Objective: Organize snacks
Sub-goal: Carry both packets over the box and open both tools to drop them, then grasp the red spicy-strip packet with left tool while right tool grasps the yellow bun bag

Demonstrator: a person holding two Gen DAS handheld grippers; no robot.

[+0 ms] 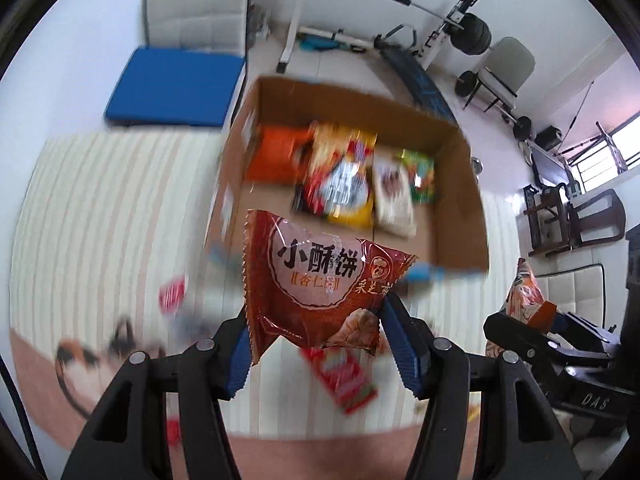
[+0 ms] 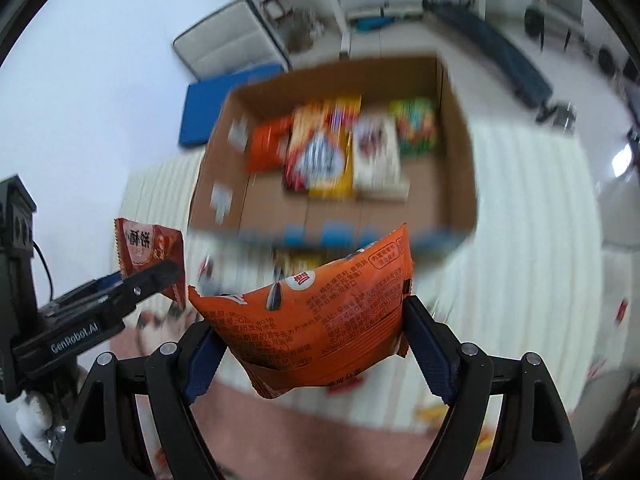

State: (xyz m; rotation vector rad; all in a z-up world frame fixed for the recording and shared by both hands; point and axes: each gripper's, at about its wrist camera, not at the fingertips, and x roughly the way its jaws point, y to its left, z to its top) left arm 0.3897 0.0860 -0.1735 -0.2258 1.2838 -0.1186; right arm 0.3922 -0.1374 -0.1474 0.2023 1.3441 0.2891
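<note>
Blurred cardboard box (image 1: 460,184) at centre: about five snack packs, labels unreadable. Left tongs (image 1: 316,344) pinching red-brown biscuit packet (image 1: 316,280); right tongs (image 2: 312,340) pinching orange sunflower-seed packet (image 2: 320,312).

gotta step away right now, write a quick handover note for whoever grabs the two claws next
Left claw: shut on a dark red biscuit packet, held clear of the rug.
Right claw: shut on an orange seed packet, also held up.
Cardboard box: open ahead of both claws, on the striped rug. Several snack packs already lie in a row at its far side; the near half of the floor is bare.
Left to do: put both held packets in the box, then collect the loose ones on the rug, such as the red pack below the left claw.
</note>
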